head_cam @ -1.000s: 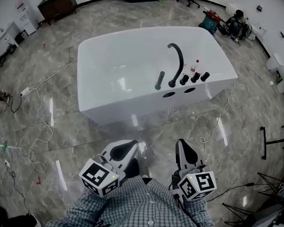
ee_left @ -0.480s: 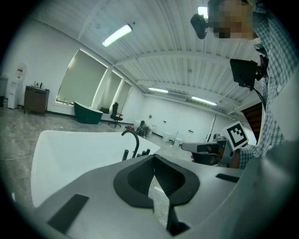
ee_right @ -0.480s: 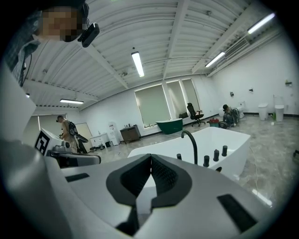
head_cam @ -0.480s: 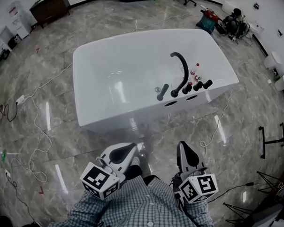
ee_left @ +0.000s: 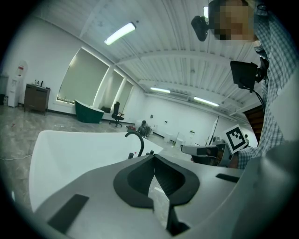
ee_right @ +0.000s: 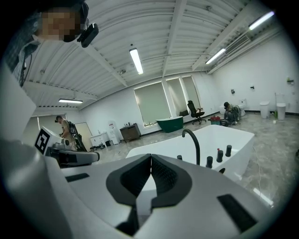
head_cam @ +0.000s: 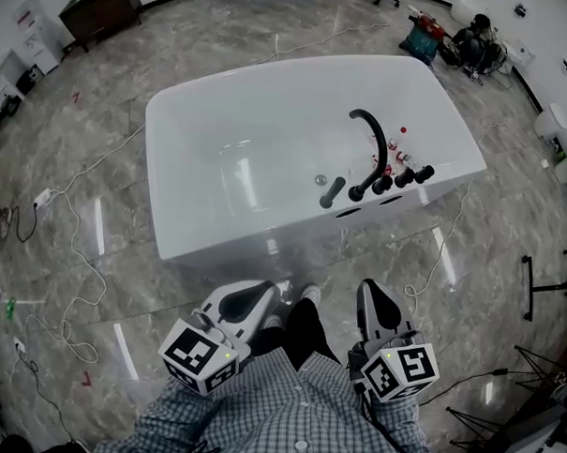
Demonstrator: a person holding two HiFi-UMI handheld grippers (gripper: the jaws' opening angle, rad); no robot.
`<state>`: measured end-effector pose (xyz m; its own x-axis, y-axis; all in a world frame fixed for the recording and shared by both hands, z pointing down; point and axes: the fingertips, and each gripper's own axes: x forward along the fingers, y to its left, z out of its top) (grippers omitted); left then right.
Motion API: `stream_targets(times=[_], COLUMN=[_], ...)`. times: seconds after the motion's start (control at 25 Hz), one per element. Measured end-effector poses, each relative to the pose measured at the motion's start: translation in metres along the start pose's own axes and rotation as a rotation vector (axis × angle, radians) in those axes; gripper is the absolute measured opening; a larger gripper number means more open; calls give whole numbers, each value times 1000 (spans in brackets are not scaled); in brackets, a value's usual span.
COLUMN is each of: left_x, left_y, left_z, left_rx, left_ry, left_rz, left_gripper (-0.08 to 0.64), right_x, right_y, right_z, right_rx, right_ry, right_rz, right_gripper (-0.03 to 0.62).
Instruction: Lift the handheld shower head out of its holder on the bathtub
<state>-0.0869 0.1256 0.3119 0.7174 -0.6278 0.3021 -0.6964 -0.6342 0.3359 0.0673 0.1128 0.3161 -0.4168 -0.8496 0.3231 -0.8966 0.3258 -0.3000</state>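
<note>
With the left claw and right claw both clenched empty, well apart from the white bathtub, open one, close it round the short black handheld shower head upright on the near rim beside the arched black spout, and lift straight up.

No legible writing, brand, number or sign appears in any view. The only printed patterns are black-and-white square markers borne by the left gripper and the right gripper; they carry no characters.

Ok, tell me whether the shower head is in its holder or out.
In: the shower head stands upright on the bathtub rim, untouched.
</note>
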Motion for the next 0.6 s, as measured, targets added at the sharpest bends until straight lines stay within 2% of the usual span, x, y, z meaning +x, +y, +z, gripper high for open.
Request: stream_targets(times=[0.28,0.6], left_x=[41,98], left_y=[18,32], left_z=[14,59], left_rx=[-8,-22], left_ry=[-6,-54], left_rz=[31,86], left_gripper=[6,6], right_x=[40,86], right_y=[-29,-61], right_z=[15,58], right_rx=[-7,-59], right_ry=[2,30], right_rz=[44,148], right_gripper=[17,17])
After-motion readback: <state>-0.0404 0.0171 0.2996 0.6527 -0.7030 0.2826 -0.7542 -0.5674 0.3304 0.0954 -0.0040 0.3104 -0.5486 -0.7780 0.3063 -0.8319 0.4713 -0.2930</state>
